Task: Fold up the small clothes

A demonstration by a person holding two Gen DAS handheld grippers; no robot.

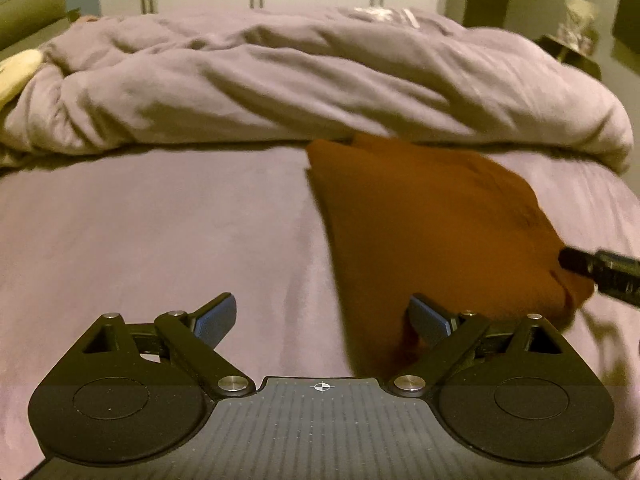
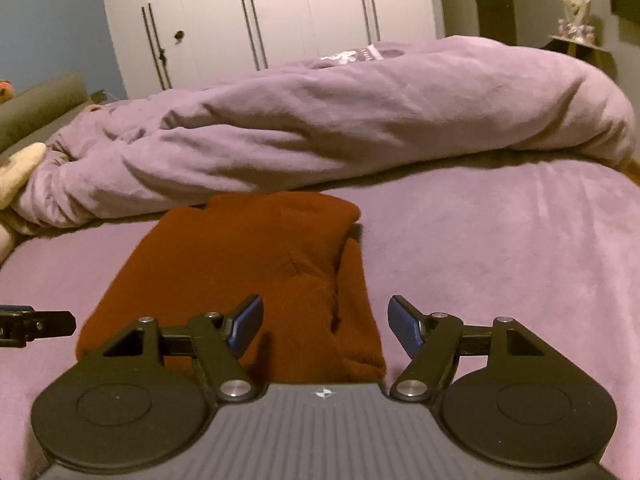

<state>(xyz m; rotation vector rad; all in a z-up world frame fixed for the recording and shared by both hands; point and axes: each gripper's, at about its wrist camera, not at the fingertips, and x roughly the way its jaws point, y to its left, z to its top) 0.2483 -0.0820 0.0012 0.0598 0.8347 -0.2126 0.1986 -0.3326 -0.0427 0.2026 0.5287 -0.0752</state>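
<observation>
A rust-brown garment (image 1: 432, 224) lies folded in a long strip on the purple bedsheet (image 1: 160, 240). It also shows in the right wrist view (image 2: 248, 272). My left gripper (image 1: 324, 320) is open and empty, low over the sheet at the garment's near left edge; its right finger is over the cloth. My right gripper (image 2: 326, 326) is open and empty, just above the garment's near end, with the cloth between its jaws. The right gripper's finger (image 1: 596, 268) shows at the right edge of the left wrist view, and the left gripper's finger (image 2: 36, 326) at the left edge of the right wrist view.
A bunched purple duvet (image 2: 340, 120) lies across the bed behind the garment. White wardrobe doors (image 2: 260, 12) stand beyond it. A yellowish pillow (image 1: 16, 72) is at far left. A small side table with a wrapped item (image 2: 576, 28) stands at far right.
</observation>
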